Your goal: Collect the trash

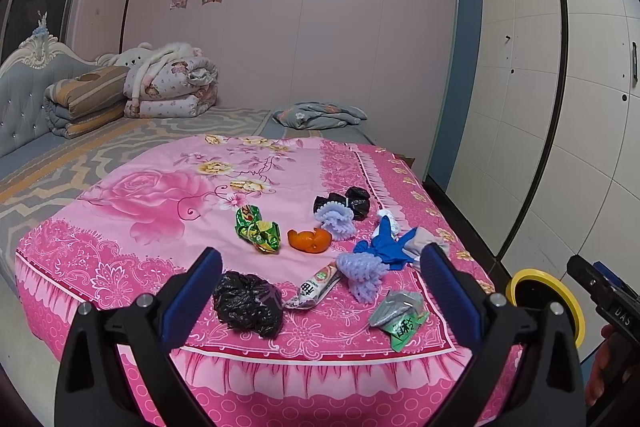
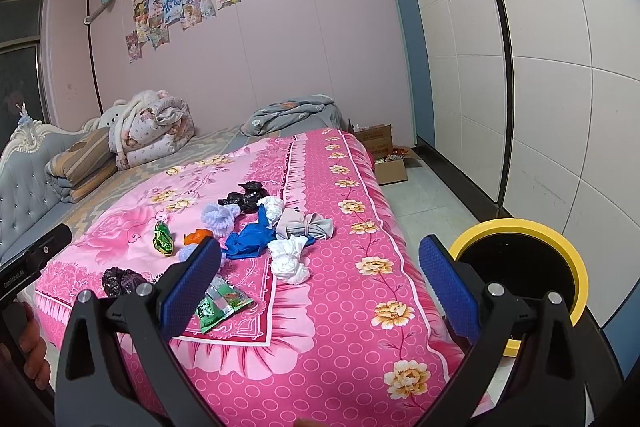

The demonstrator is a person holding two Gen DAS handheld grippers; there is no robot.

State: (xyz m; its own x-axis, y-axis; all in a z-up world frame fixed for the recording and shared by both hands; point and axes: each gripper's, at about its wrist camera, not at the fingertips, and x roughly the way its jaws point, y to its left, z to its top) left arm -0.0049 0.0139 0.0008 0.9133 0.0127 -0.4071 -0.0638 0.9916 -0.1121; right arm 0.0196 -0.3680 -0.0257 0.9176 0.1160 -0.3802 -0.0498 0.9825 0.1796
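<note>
Your left gripper and right gripper both stand spread wide with nothing between the blue ribbed pads. The trash lies on the pink floral bedspread: two crumpled black bags, two lilac foam nets, two crinkled foil wrappers, one orange peel, one blue rag. One round yellow-rimmed bin stands on the floor beside the bed, partly behind your right gripper's finger
</note>
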